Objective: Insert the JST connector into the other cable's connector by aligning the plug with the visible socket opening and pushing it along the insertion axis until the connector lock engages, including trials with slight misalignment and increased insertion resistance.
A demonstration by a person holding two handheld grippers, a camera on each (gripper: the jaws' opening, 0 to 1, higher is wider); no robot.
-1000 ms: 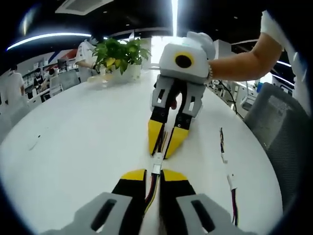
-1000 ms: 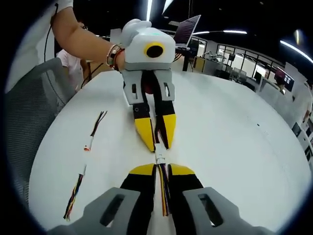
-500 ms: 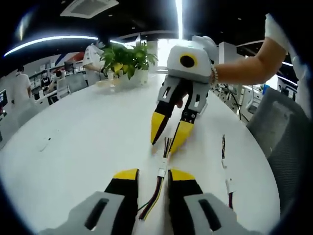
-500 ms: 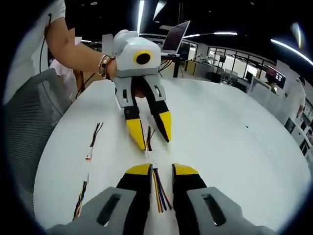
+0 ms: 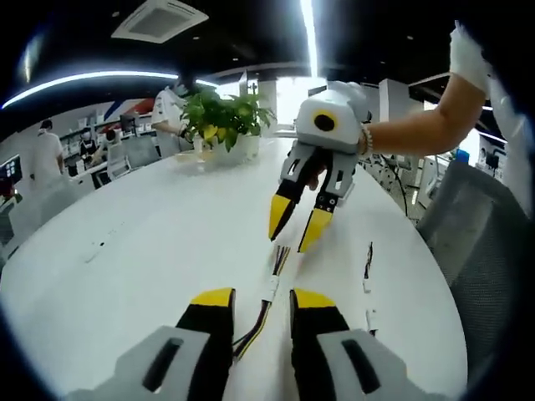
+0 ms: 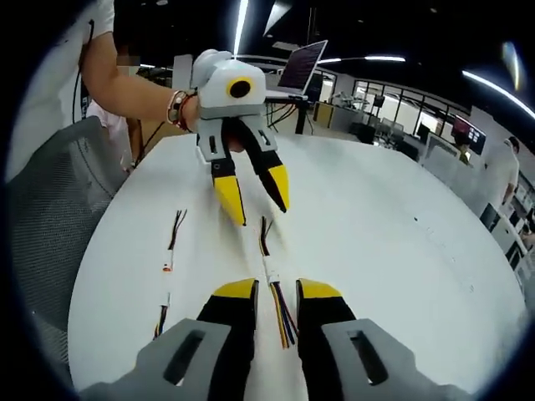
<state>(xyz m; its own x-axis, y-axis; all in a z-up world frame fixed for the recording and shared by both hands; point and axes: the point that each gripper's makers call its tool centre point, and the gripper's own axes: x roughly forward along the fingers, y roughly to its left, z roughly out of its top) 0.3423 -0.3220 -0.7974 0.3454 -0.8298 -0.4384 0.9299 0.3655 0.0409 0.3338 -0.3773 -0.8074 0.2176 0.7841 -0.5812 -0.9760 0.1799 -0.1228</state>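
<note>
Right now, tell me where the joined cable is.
In the right gripper view the joined cable lies on the white table, between the open right gripper and the raised left gripper.

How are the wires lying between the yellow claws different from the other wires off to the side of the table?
The joined cable lies as one line, its white connectors meeting in the middle; the spare cables lie end to end with a gap between their connectors. The joined cable sits between the left gripper and right gripper; the spare cables lie near the table's edge. Both have coloured wires and white connectors, and both lie flat on the table.
</note>
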